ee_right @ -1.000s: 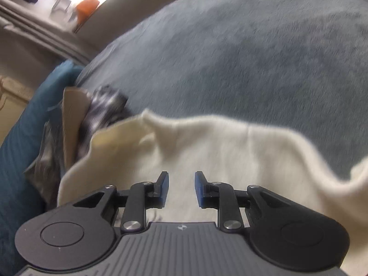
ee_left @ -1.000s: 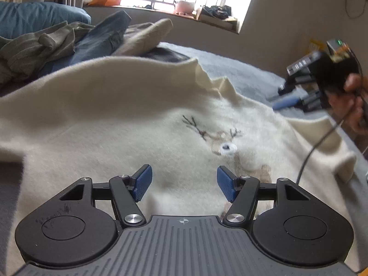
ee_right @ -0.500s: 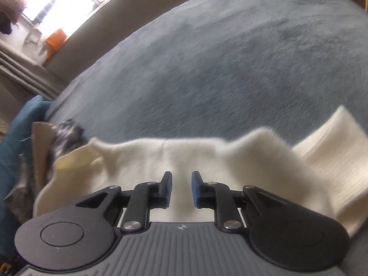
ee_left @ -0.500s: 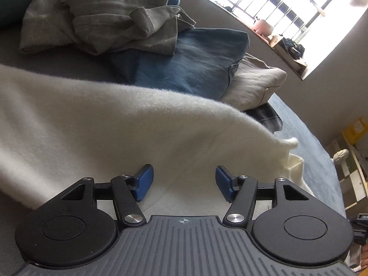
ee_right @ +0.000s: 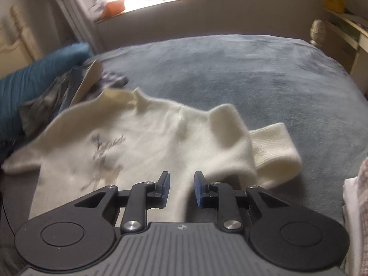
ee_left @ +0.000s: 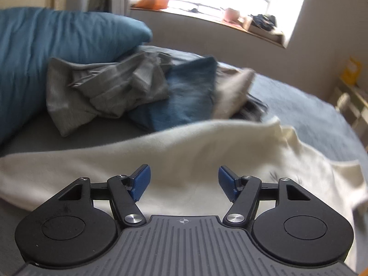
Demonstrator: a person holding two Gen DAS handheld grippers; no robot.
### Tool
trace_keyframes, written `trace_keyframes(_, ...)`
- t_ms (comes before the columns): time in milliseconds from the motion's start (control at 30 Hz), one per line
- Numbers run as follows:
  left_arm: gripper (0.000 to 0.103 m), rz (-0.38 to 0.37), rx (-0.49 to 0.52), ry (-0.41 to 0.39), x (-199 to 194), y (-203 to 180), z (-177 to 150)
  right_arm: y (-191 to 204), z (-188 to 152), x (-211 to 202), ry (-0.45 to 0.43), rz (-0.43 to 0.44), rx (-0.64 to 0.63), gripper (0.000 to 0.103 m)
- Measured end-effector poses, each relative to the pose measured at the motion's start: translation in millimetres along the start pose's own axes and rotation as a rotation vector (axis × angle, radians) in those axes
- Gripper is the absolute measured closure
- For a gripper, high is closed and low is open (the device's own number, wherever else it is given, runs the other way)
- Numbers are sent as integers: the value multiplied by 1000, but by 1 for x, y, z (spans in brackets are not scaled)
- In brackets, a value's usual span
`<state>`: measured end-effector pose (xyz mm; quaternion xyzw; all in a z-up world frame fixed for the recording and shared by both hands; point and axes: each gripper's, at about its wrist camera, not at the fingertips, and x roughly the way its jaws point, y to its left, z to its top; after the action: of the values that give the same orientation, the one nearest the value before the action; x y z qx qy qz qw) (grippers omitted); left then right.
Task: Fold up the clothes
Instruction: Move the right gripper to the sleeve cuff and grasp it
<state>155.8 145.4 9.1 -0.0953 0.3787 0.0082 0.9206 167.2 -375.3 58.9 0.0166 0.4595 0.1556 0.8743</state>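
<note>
Left tool (ee_left: 184, 180): fingers spread wide, nothing between them. It hangs over the cream sweater (ee_left: 188, 147), which lies directly below and ahead of the pads (ee_left: 141, 180); contact with the cloth cannot be confirmed. Beyond the sweater, ahead and to the left, sits a heap of clothes: a grey garment (ee_left: 108, 87), a blue one (ee_left: 186, 96) and a beige one (ee_left: 234, 92), against a blue pillow (ee_left: 57, 43).

Right tool (ee_right: 181, 188): fingers parted by a narrow gap, empty. The sweater (ee_right: 147, 142) lies spread on the bed (ee_right: 241, 69) ahead and to the left of this tool, deer print (ee_right: 105, 156) facing up. One sleeve is folded back, its ribbed cuff (ee_right: 273, 145) ahead to the right of the tool. The collar (ee_right: 124, 96) points away, near the clothes heap (ee_right: 69, 87). A pale fabric (ee_right: 356, 195) shows at the far right edge; its nature is unclear.
</note>
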Motion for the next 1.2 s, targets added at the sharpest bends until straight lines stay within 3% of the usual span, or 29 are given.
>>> trace_keyframes(133, 37, -129, 72, 124, 18, -46, -48, 48, -50, 47, 64, 20, -157, 79)
trace_keyframes(233, 37, -202, 106, 207, 34, -76, -93, 60, -92, 76, 50, -7, -199, 79)
trace_keyframes(367, 38, -179, 268, 214, 40, -94, -130, 34, -132, 85, -7, -39, -208, 81)
trace_keyframes(567, 38, -126, 405, 167, 37, -100, -117, -1, -108, 65, -119, -44, -71, 78)
trace_keyframes(700, 38, -125, 468, 125, 48, -137, -98, -24, -91, 52, -194, -48, 21, 78)
trace_keyframes(867, 38, -147, 475, 68, 74, -190, -92, 11, -39, 104, -287, -21, -51, 78)
trace_keyframes(967, 38, -144, 452, 74, 90, -209, -98, 23, -15, 143, -294, -7, -81, 78)
trace_keyframes(1100, 37, -121, 429, 86, 103, -215, -113, 11, 4, 193, -241, -57, -33, 80)
trace_keyframes(1167, 37, -119, 443, 65, 102, -215, -118, -8, 8, 205, -225, -100, 37, 81)
trace_keyframes(1200, 37, -123, 447, 63, 102, -214, -118, -17, 9, 203, -233, -78, 99, 81)
